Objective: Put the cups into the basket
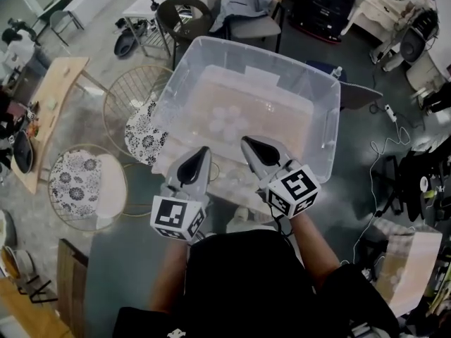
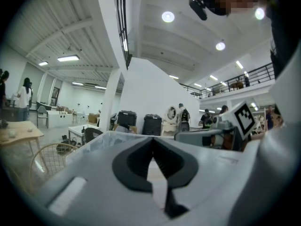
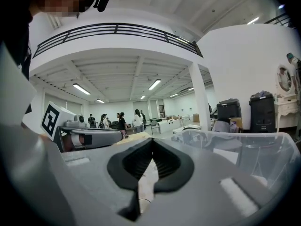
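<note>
A large clear plastic bin point(image 1: 268, 56) stands in front of me in the head view. Several pale translucent cups point(image 1: 227, 122) lie on its floor, faint through the plastic. My left gripper point(image 1: 204, 151) and right gripper point(image 1: 246, 141) hover side by side over the near rim, pointing into the bin. Both are shut with nothing between the jaws. In the left gripper view the left gripper point(image 2: 151, 140) has its tips together above the bin's rim point(image 2: 99, 138). The right gripper view shows the right gripper point(image 3: 151, 142) shut, with the bin's wall point(image 3: 244, 147) to its right.
Two round wire stools with floral cushions point(image 1: 144, 131) point(image 1: 83, 185) stand left of the bin. A wooden table point(image 1: 49, 111) is at far left. A dark chair point(image 1: 184, 16) stands behind. Cables point(image 1: 386, 146) trail on the floor at right. An open box point(image 1: 409, 266) sits at lower right.
</note>
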The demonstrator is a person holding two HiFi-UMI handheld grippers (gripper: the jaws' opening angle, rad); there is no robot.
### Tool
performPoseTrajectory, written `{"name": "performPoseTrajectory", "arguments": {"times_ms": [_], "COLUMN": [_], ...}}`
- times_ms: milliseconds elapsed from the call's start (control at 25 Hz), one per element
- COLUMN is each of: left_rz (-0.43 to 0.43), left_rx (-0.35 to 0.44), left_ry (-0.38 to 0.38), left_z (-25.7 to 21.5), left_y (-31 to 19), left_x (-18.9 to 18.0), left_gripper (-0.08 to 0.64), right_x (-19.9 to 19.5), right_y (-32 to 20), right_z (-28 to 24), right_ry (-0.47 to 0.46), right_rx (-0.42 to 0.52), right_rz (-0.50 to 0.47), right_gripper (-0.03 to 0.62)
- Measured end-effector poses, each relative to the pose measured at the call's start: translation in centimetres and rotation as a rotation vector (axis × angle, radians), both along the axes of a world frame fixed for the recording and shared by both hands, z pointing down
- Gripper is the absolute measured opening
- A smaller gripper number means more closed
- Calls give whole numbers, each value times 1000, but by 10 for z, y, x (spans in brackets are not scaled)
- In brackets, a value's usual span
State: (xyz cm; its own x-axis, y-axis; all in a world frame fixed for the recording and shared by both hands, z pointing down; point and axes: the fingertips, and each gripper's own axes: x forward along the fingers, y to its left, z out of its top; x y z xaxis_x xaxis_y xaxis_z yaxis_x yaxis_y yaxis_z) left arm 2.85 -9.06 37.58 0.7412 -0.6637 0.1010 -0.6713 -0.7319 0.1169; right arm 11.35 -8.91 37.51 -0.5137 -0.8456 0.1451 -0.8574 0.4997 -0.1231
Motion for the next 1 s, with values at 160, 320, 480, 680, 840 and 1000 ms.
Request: {"name": "performPoseTrajectory", "arguments": {"times_ms": [160, 320, 480, 680, 840, 1000], "left_rz": [-19, -37, -27, 11, 55, 124], "left_rx": [-5, -9, -27, -33, -42, -49], "left_ry": [-8, -10, -9, -1, 10, 12], "left_z": [-1, -1, 4, 7, 10, 11], "left_y": [-6, -9, -9, -15, -23, -32], "left_x": [7, 11, 15, 18, 14, 13], "left_gripper": [5, 5, 5, 5, 5, 5], "right_x": [7, 9, 13, 13, 11, 9], "right_y": [-5, -6, -5, -7, -3, 4], "right_z": [0, 3, 8, 12, 17, 17], "right_ry": [-15, -14, -12, -10, 25, 53], "right_rx": [-9, -17, -33, -45, -52, -37], "right_rz": [-20, -50, -40, -9, 33, 112], "right_gripper": [2, 2, 2, 2, 2, 2]}}
